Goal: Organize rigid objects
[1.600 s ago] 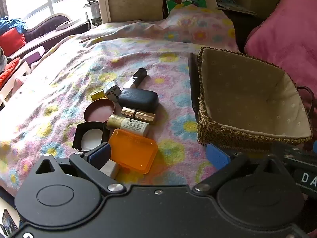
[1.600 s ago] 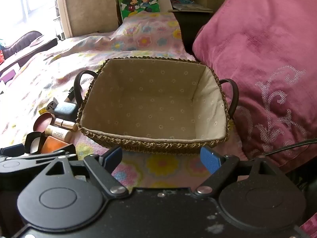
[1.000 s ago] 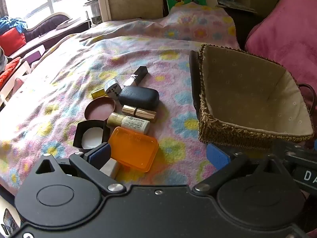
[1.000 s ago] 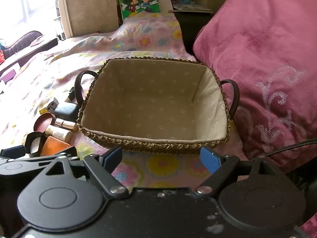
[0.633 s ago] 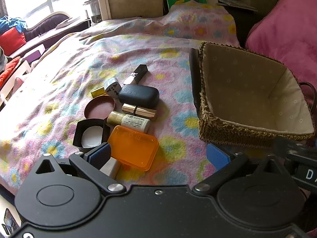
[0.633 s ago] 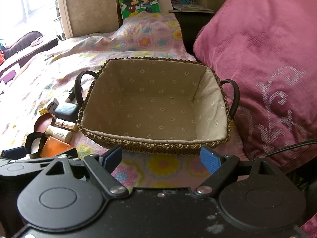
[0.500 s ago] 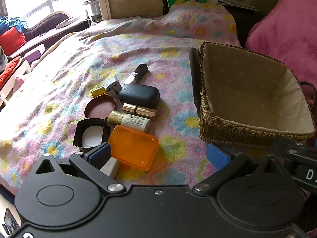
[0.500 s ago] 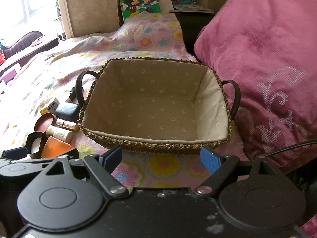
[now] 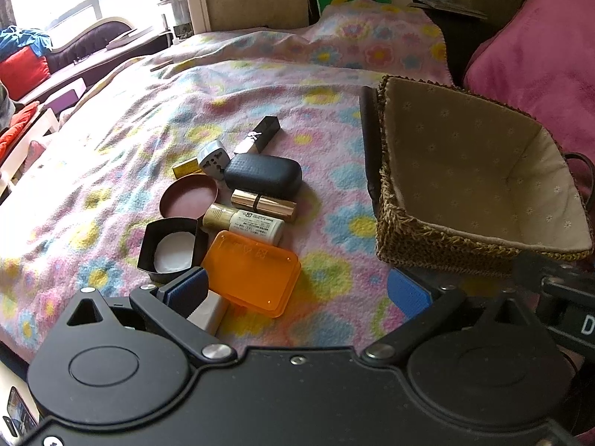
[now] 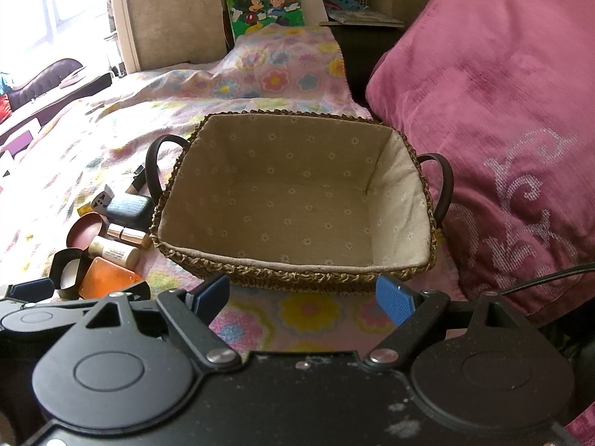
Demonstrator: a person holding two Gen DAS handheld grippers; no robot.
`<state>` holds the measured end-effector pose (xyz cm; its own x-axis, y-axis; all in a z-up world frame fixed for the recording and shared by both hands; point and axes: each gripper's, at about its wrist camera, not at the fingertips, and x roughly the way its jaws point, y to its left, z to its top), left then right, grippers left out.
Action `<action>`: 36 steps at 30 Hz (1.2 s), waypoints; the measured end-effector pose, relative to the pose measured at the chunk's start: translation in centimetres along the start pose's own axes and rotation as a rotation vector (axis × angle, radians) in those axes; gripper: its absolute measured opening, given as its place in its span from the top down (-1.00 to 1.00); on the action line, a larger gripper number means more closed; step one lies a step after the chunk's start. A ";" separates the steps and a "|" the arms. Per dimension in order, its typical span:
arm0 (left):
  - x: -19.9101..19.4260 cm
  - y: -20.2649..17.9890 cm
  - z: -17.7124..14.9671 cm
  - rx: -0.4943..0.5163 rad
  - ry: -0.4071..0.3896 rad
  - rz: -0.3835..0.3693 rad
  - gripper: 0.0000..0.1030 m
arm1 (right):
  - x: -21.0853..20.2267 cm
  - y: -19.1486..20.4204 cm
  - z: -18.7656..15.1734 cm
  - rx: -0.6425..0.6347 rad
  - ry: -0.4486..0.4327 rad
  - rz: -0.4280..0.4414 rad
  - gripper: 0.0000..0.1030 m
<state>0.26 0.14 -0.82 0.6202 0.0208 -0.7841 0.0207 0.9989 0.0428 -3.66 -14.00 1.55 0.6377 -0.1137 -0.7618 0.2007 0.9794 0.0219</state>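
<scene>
Several small items lie in a cluster on the flowered blanket: an orange box, a cream bottle, a gold lipstick, a dark case, a round pink tin, a black holder, a grey adapter and a black tube. A woven lined basket stands to their right, empty. My left gripper is open, low, just before the orange box. My right gripper is open in front of the basket.
A large pink pillow leans right of the basket. The basket has dark handles on both sides. A Mickey picture stands at the back. A white block lies by my left finger.
My left gripper has shifted slightly; the items and basket keep their places. My right gripper has barely moved.
</scene>
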 end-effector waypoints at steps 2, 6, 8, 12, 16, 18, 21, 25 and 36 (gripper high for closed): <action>0.0 0.0 0.0 -0.001 0.001 0.001 -0.92 | -0.2 0.2 0.1 -0.001 -0.003 0.001 -0.67; 0.0 0.0 0.0 -0.001 0.003 0.003 -0.92 | -0.4 0.2 0.2 -0.002 -0.009 0.004 -0.67; 0.1 0.1 0.0 -0.003 0.006 0.010 -0.92 | -0.4 0.2 0.1 -0.005 -0.012 0.006 -0.67; 0.2 0.7 0.0 -0.031 0.021 0.028 -0.92 | -0.7 0.5 0.0 -0.014 -0.019 0.025 -0.63; 0.5 2.5 0.4 -0.100 0.048 0.062 -0.90 | -1.3 0.9 -0.3 -0.035 -0.035 0.059 -0.52; 0.5 3.9 0.8 -0.146 0.059 0.086 -0.82 | -1.6 1.2 -0.4 -0.046 -0.048 0.081 -0.47; 0.5 6.4 1.9 -0.214 0.069 0.114 -0.78 | -2.1 2.3 -0.8 -0.089 -0.068 0.127 -0.36; 0.7 9.6 3.3 -0.260 0.075 0.160 -0.78 | -3.0 4.6 -2.1 -0.185 -0.090 0.225 -0.27; 5.9 15.3 4.6 -0.355 0.211 0.128 -0.78 | 0.0 12.8 -4.5 -0.374 -0.070 0.384 -0.43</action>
<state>7.85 15.34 -1.94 0.4253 0.1171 -0.8975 -0.3401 0.9396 -0.0385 -4.39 -0.69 -1.07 0.6638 0.2656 -0.6991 -0.3266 0.9439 0.0484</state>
